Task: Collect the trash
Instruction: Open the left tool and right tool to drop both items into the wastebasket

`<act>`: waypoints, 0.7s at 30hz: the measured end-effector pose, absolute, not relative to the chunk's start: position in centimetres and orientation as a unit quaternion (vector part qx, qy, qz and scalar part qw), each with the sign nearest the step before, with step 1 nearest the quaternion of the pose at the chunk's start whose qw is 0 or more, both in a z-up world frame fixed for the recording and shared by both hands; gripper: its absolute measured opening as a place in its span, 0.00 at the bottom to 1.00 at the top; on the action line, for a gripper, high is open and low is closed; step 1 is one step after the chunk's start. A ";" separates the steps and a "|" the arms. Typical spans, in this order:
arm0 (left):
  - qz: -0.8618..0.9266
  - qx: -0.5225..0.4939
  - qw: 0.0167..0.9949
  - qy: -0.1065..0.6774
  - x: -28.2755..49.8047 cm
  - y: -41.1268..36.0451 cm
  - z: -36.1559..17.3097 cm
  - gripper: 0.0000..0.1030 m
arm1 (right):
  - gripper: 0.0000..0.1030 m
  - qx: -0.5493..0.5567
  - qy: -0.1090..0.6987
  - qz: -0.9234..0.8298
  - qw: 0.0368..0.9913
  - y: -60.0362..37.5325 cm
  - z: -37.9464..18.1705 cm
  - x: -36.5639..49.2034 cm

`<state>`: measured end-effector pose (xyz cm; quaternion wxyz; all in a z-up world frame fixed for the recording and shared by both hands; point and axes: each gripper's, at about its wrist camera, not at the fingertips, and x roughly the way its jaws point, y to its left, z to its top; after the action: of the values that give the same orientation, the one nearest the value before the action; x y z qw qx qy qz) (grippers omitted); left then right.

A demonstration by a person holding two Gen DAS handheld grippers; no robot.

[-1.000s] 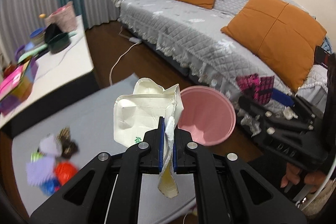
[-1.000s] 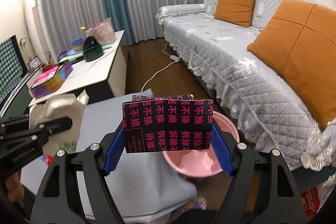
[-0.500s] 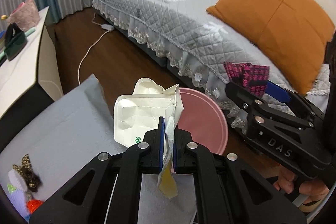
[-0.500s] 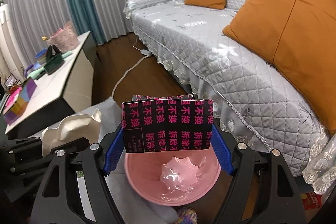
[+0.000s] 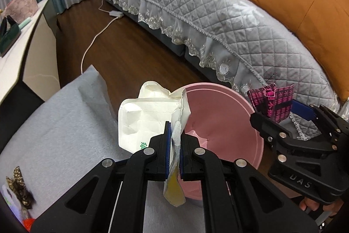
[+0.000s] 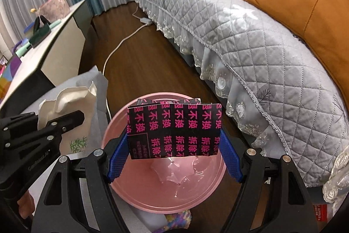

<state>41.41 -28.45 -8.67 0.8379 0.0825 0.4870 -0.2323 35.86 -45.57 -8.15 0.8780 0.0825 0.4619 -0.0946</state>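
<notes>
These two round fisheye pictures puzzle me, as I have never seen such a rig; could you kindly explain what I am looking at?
There is no robot here: a person holds a two-finger clamp in each hand, and a wide-angle camera on each looks along its fingers. The left view shows the left gripper shut on a crumpled white paper bag. The right view shows the right gripper, jaws wide, clamping a black card box with pink lettering. Each gripper also shows at the edge of the other's picture. Both hang over a pink bin lined with clear film, standing on the dark wood floor between a grey mat and a grey quilted sofa.
</notes>
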 end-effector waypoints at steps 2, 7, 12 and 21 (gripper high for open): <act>-0.231 0.083 0.835 0.492 41.9 -28.8 -9.4 0.06 | 0.72 0.083 0.468 -0.097 0.874 -45.8 -8.6 36.1; -0.235 0.085 0.828 0.503 42.6 -29.8 -10.6 0.06 | 0.72 0.085 0.478 -0.106 0.868 -46.7 -9.4 36.4; -0.236 0.085 0.821 0.512 42.9 -30.5 -11.4 0.10 | 0.72 0.084 0.489 -0.110 0.861 -47.1 -10.2 36.7; -0.183 0.107 0.843 0.494 43.2 -30.1 -11.2 0.79 | 0.90 0.083 0.490 -0.124 0.859 -47.6 -10.5 37.0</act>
<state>43.24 -30.08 -11.20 0.8431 0.1069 0.4944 -0.1827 36.96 -47.64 -10.45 0.8592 0.0829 0.4895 -0.1236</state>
